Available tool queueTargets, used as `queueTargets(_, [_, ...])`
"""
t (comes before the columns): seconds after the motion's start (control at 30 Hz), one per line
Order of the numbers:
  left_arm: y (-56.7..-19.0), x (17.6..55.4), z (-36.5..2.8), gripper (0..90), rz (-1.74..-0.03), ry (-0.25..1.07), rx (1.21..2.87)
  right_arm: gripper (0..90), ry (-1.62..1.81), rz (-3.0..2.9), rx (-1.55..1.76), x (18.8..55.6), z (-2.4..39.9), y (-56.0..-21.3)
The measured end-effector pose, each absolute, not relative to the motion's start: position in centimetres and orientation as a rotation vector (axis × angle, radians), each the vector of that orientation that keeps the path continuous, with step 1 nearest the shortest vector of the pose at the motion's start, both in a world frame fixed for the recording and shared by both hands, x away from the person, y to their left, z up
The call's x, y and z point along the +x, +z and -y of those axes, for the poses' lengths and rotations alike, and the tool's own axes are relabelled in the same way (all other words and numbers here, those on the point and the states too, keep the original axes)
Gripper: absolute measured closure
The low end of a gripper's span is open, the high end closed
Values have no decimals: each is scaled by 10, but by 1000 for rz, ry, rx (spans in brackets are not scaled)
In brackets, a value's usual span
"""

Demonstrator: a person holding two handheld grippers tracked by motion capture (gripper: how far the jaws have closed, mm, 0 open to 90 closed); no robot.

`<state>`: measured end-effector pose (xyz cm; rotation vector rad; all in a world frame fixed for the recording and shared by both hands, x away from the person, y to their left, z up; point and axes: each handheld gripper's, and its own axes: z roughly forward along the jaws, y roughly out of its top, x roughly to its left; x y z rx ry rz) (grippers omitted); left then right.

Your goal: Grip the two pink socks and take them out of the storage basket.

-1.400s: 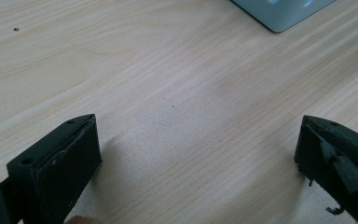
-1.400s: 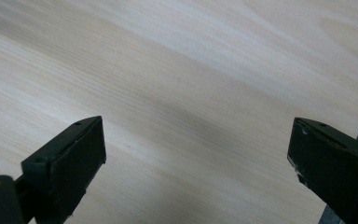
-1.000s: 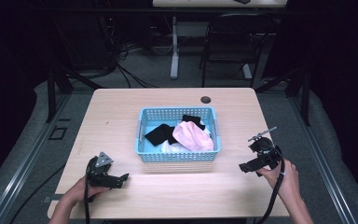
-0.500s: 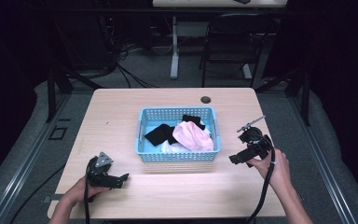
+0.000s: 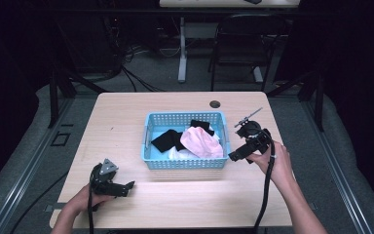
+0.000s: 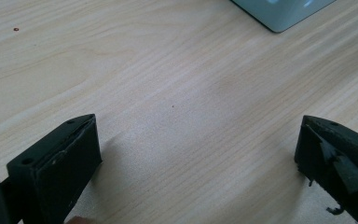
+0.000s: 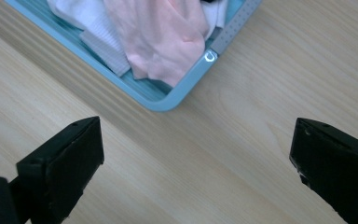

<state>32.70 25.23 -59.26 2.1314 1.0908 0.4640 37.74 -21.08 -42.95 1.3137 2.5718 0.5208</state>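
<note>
Since a second ago the right gripper (image 5: 234, 156) has come in from the table's right edge to the basket's (image 5: 182, 164) near right corner, jaws spread wide. Pink cloth (image 5: 203, 143) lies in the basket's right half at mid-table. Left gripper (image 5: 124, 187) rests spread near the front-left edge

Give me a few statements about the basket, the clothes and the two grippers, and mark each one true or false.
1. The right gripper holds the pink cloth. False: its jaws are open and empty, beside the basket.
2. The left gripper is open over bare table. True.
3. The basket is red. False: it is blue.
4. A black cloth lies in the basket. True.
5. The basket sits at the table's left edge. False: it sits near the middle.
</note>
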Motion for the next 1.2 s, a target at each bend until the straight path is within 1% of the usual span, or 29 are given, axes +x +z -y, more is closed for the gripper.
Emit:
queueTargets(0.63, [-593,327,-252,0,-1091,463,2131,23,496,-2675,1264,416,172,-424])
queueTargets(1.2, [-593,327,-252,0,-1091,463,2131,17,443,-2783,1260,447,128,-446])
